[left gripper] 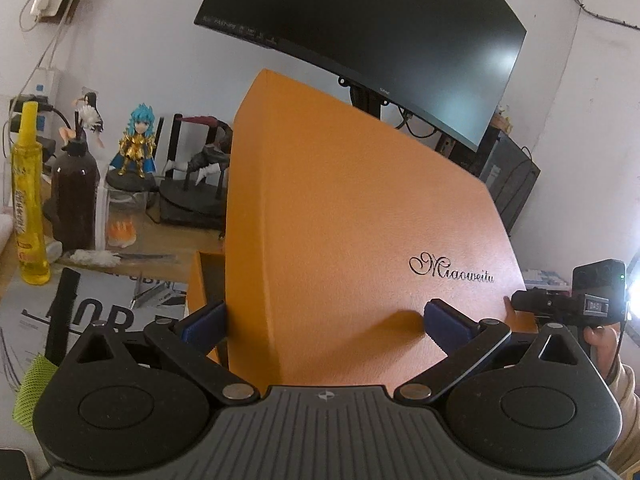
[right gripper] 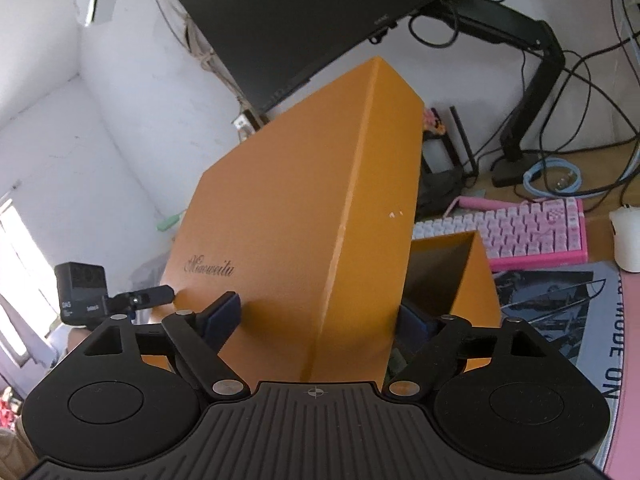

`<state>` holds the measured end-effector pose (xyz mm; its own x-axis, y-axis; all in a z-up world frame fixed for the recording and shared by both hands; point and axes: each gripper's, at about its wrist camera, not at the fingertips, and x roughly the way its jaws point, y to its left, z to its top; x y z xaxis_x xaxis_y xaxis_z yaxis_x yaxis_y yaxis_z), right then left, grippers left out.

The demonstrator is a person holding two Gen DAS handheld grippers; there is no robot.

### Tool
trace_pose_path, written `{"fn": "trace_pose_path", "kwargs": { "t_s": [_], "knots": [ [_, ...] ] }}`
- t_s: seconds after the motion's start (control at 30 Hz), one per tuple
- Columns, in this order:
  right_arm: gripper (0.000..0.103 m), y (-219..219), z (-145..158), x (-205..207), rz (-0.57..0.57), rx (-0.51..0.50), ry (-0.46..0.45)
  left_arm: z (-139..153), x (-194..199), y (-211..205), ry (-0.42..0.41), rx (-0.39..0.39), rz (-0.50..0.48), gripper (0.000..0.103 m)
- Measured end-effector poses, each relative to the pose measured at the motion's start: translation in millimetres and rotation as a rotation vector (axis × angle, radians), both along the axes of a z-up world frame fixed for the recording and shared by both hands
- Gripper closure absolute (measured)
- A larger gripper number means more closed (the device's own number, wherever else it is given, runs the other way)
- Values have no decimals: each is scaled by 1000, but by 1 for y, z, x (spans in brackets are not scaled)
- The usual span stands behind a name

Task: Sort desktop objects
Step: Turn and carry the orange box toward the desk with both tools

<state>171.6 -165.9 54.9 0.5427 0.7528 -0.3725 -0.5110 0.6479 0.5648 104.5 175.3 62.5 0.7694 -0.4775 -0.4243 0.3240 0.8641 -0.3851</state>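
Both claws – left claw (left gripper: pixel 326 320), right claw (right gripper: pixel 320 318) – on orange lid (left gripper: pixel 360 200)

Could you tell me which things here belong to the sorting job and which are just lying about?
In the job:
- orange box lid, gripped by the left hand-held gripper and the right hand-held gripper
- open orange box base

Lying about:
- pink keyboard
- white mouse
- monitor
- figurines
- yellow bottle

Far left of the bench is crowded — figurines (left gripper: pixel 134 144) and bottles (left gripper: pixel 74 196); far right, a pink keyboard (right gripper: pixel 532 228) and mouse (right gripper: pixel 626 236) block passage.
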Motion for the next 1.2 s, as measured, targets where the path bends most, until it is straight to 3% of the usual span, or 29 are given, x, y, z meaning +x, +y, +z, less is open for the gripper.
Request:
{"fn": "trace_pose_path", "kwargs": {
  "t_s": [0.2,0.37,0.47,0.97,1.2],
  "knots": [
    [15,2,-7,6,-21,-43,17,-7,-1,6,15,31,-18,0],
    [19,10,-9,8,-44,-122,-3,-11,-3,8,54,40,-15,0],
    [20,12,-11,8,-45,-132,-9,-14,-8,5,47,69,-24,0],
    [20,7,-27,20,-63,-138,22,-20,-6,5,68,72,-35,0],
    [20,9,-24,19,-53,-133,5,-4,-12,11,5,69,15,0]
  ]
}}
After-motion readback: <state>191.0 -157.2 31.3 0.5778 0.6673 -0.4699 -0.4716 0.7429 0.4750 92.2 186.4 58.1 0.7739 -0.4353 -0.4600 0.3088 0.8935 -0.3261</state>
